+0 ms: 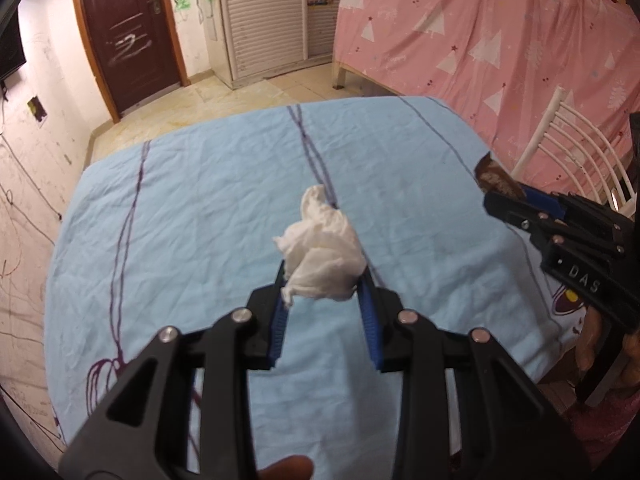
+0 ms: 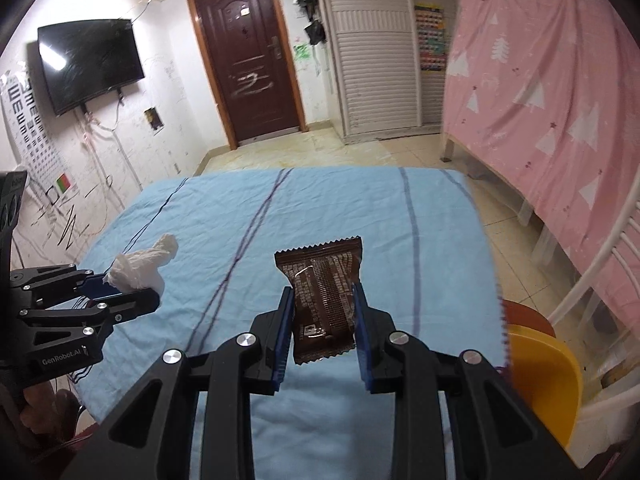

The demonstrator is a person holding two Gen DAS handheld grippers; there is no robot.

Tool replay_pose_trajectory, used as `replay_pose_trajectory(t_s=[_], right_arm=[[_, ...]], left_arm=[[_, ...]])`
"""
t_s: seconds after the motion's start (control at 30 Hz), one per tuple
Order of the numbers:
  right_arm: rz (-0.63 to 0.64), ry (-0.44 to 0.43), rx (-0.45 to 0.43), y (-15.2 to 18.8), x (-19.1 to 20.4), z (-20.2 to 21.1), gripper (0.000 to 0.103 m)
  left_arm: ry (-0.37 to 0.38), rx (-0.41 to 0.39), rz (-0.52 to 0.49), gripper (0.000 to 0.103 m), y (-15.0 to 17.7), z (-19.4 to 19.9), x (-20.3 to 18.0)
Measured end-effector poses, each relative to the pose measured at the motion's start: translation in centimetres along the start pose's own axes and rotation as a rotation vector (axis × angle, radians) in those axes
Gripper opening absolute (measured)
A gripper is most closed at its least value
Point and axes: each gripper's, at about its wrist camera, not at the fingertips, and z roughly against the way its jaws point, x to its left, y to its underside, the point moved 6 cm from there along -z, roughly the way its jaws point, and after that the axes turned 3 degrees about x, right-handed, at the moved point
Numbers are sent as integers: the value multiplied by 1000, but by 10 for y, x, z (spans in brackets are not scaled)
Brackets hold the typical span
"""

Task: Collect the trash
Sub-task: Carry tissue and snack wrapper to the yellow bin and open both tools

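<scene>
Left gripper [image 1: 326,280] pinches a crumpled white tissue [image 1: 322,258] between its blue pads, clear above the light-blue tablecloth [image 1: 192,208]. Right gripper [image 2: 323,312] clamps a brown snack wrapper [image 2: 322,300], upright and lifted off the cloth. Yellow bin [image 2: 540,376] at right, beside the table edge.

Brown wrapper [image 2: 324,300] between hand-held gripper [image 2: 323,294] pads

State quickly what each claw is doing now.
Left claw: shut on the tissue.
Right claw: shut on the wrapper.
</scene>
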Motion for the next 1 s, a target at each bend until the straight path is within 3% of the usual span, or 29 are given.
replay_pose_trajectory(t_s=[0.63,1.0], right_arm=[[-268,191,-117,46,-160,75,22],[-374,212,-120,74,-204,76,22]], left_arm=[[78,3,-207,31,-31,-3,-128],[127,27,-320,31,-34,-9,-197]])
